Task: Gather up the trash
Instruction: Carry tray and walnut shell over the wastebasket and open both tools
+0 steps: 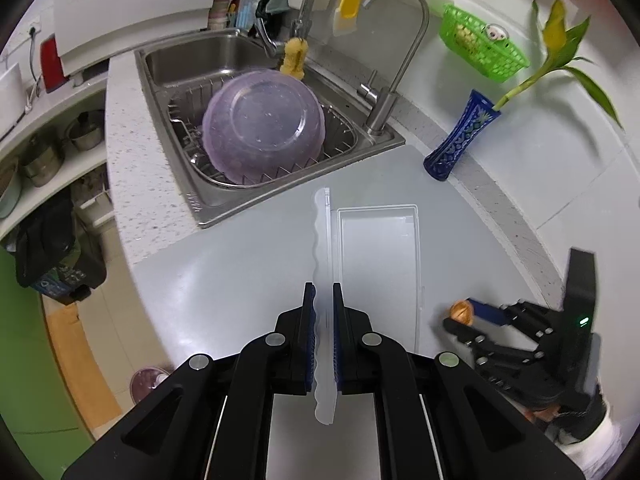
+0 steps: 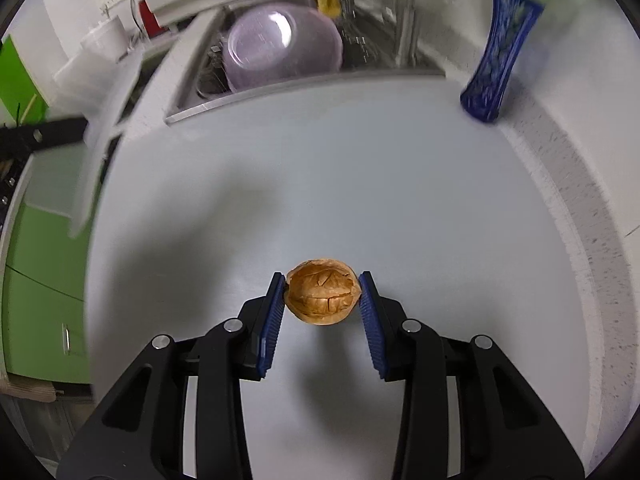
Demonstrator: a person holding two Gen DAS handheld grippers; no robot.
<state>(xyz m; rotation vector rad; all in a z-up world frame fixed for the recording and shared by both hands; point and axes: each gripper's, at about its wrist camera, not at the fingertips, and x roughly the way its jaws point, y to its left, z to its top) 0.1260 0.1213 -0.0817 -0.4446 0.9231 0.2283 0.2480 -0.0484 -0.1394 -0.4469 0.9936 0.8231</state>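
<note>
Seems about halfway through one pick, to judge from these views. Right tool (image 2: 322, 294) clenched on a walnut shell half (image 2: 321, 298), with the blue pads (image 2: 272, 320) pressing it from both sides, hollow side turned toward the camera. Hard to tell whether the shell rests on the grey surface (image 2: 360, 180) or hangs just above it; a soft shadow below suggests a small lift, but not sure. Left tool (image 1: 324, 320) clenched on the upright lid (image 1: 323, 240) of a clear plastic box (image 1: 378, 272), holding the box open, with the empty tray of it lying just to the right of the left tool's fingers. In the left wrist view, the right tool (image 1: 456, 316) visible at the right of the box, with the shell (image 1: 462, 311) at its tip, near the box's right edge but not yet over the tray. So: shell grasped, container open, nothing inside it yet. Left to do, probably: carry the shell over the tray, release it there, then close the lid. No other trash visible on the surface ahead of either tool; only a blue vase (image 2: 498, 56) far ahead at the right and a sink (image 1: 176, 160) ahead at the left with a purple bowl (image 1: 262, 126) in it.
</note>
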